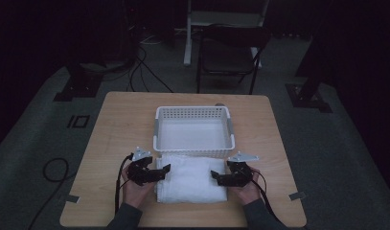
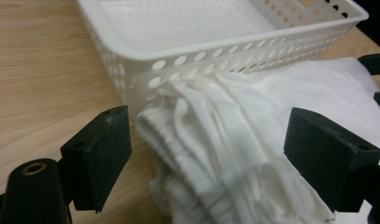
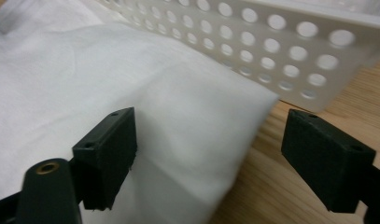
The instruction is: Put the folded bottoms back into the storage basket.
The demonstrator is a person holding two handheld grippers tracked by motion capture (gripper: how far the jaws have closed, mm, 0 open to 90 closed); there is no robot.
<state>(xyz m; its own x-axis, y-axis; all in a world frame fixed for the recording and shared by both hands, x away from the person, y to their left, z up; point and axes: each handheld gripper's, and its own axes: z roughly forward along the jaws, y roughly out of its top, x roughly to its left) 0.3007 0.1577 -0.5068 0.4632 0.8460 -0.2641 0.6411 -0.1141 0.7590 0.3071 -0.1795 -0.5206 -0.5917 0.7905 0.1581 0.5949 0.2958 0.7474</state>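
Note:
A folded white towel [image 1: 191,178] lies on the wooden table [image 1: 116,124], just in front of a white perforated basket [image 1: 193,111]. My left gripper [image 1: 165,171] is at the towel's left edge, open, its jaws on either side of the layered folds of the towel [image 2: 215,140]. At the right edge my right gripper [image 1: 215,177] is open too, its jaws spanning the towel's smooth corner [image 3: 201,121]. The basket wall [image 3: 271,42] stands close behind that corner. A person's hands hold both grippers.
The basket [image 2: 215,42] holds nothing. Beyond the table stand a dark chair [image 1: 228,52] and a white frame leg [image 1: 188,33], with cables [image 1: 144,67] on the grey floor. Tape marks [image 1: 297,195] sit near the table's front corners.

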